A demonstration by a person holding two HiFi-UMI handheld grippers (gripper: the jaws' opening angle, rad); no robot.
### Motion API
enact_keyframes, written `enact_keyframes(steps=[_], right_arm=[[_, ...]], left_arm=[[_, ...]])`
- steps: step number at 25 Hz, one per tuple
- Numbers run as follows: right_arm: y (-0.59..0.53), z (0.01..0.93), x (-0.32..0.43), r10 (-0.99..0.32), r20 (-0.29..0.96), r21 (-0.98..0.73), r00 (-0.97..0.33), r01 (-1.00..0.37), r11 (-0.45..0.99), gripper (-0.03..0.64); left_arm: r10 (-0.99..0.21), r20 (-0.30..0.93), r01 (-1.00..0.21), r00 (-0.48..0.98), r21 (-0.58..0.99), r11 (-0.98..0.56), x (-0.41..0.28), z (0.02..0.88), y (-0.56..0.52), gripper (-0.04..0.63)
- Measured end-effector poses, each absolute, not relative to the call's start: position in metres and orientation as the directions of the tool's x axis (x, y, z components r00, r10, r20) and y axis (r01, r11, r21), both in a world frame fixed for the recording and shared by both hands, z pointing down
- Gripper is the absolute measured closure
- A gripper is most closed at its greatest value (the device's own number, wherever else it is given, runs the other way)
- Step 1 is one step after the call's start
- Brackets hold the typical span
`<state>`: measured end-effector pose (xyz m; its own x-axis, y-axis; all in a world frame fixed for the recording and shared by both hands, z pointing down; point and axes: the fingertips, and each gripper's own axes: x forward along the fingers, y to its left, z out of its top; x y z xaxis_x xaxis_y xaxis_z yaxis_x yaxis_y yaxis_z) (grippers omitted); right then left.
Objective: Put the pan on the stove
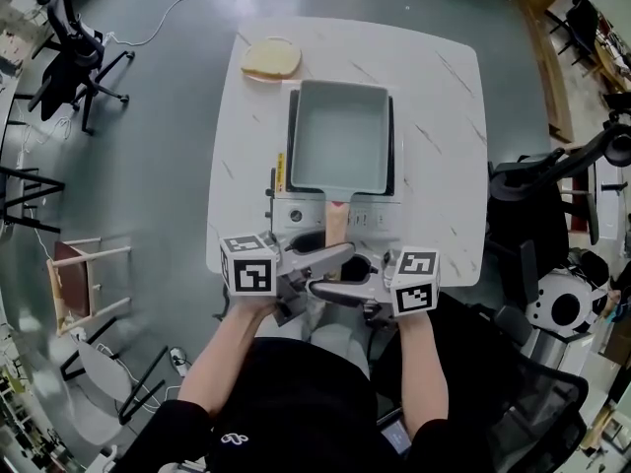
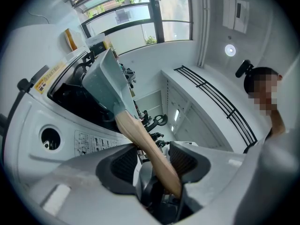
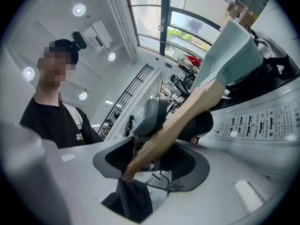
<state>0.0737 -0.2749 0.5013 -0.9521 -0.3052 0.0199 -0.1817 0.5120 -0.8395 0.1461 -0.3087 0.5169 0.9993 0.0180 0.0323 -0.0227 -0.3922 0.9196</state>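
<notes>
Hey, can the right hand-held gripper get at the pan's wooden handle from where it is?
Likely yes. The wooden handle lies between the right hand-held gripper's open jaws, with nothing in the way. The left hand-held gripper straddles it too.

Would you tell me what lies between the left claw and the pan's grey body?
The pan's wooden handle, running over the stove's control panel and in between the open left claw; the left gripper view shows it best.

Pale square pan (image 1: 340,136), seemingly flat on stove (image 1: 367,217)
</notes>
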Motion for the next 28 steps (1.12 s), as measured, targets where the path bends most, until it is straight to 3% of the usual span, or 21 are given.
enact_keyframes(steps=[28], right_arm=[[-0.287,0.524,0.083,-0.304,0.062,-0.842,-0.951,-0.213,0.495,0.383]], left_arm=[[0.015,0.033,-0.024,0.999,0.922,-0.387,0.156,0.539,-0.321,0.377]])
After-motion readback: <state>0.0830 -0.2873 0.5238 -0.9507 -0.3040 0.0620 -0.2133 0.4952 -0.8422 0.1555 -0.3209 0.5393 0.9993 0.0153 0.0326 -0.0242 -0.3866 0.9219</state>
